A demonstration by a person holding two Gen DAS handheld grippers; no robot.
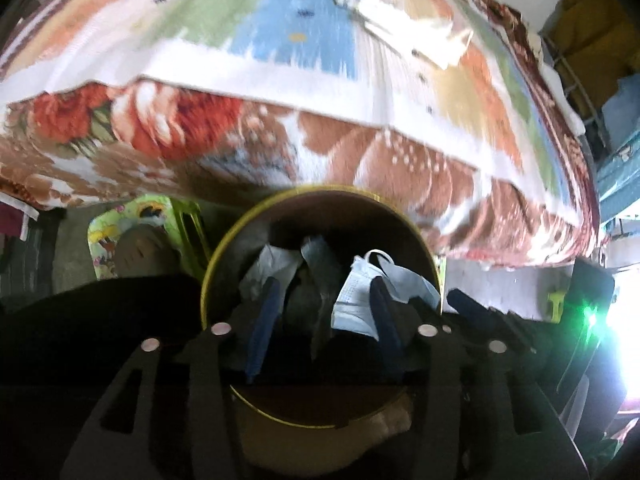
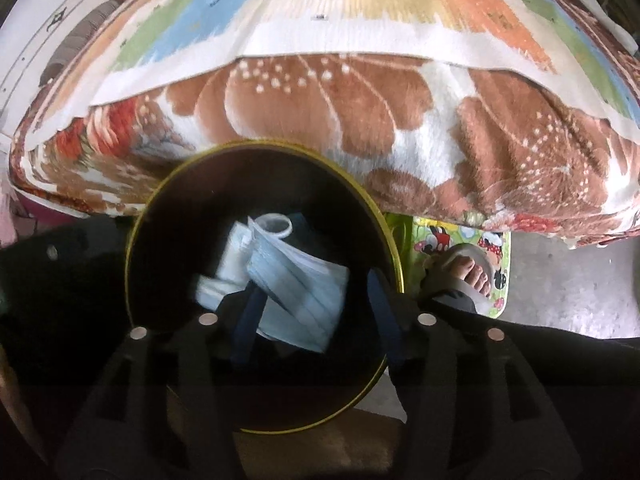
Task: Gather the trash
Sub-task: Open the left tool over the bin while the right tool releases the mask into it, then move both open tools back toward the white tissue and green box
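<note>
Below right claw (image 2: pixel 316 300), mask (image 2: pixel 298 296) lies binned.

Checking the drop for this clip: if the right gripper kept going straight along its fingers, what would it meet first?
Most likely the blue face mask, lying between the open right gripper fingers inside the round bin. Depth is unclear, so how soon it would touch cannot be told.

Below your right gripper (image 2: pixel 316 304) a crumpled pale-blue face mask (image 2: pixel 298 280) lies tilted inside the round, dark, yellow-rimmed bin (image 2: pixel 132 240), while a second mask (image 1: pixel 360 292) sits just beside your left gripper (image 1: pixel 324 312), and white papers (image 1: pixel 412 36) lie well beyond.
</note>
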